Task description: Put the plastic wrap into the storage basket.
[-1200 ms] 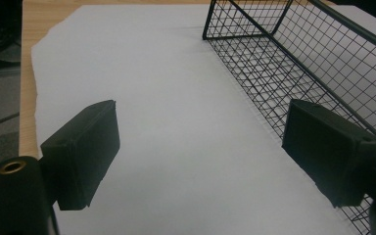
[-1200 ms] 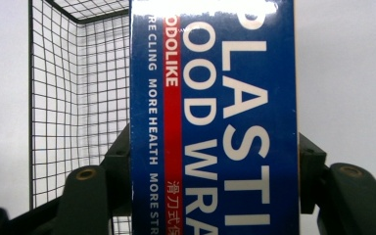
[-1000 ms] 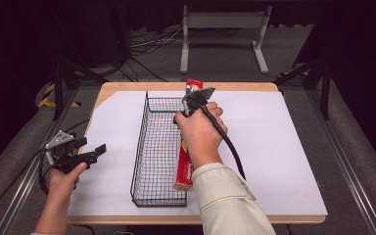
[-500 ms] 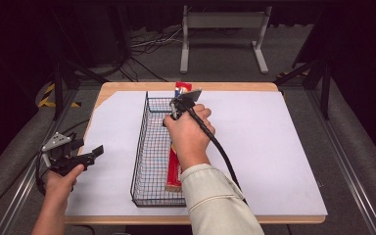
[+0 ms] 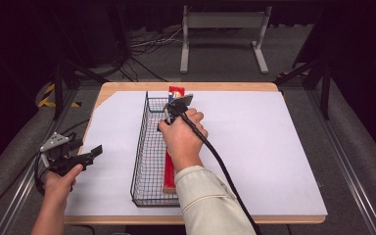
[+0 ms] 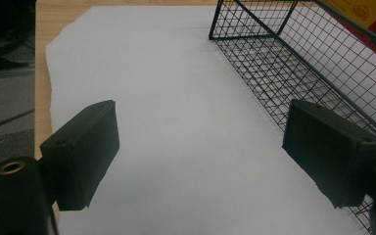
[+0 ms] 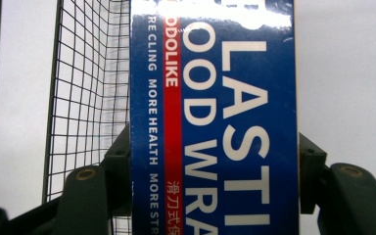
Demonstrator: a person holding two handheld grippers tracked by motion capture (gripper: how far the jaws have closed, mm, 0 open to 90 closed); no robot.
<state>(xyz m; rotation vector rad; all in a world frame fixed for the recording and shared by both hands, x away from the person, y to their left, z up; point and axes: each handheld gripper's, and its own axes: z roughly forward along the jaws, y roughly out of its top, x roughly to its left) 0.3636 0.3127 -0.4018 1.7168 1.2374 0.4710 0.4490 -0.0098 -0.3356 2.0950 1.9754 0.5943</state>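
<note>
Over the wire basket [image 5: 149, 161], your right gripper [image 5: 175, 108] jaws clamp the plastic wrap box [image 7: 215, 122]; your left gripper [image 5: 78, 156] jaws sit wide open, empty.

Table [image 5: 274, 87]: pale wood top, rectangular, its far left corner cut off at a slant. White sheet [image 5: 264, 147]: laid flat on the table, leaving wood bare along the far and near edges. Wire basket [image 5: 144, 161]: black mesh, long and narrow, standing on the sheet left of centre, running from the far edge toward the near edge.
</note>
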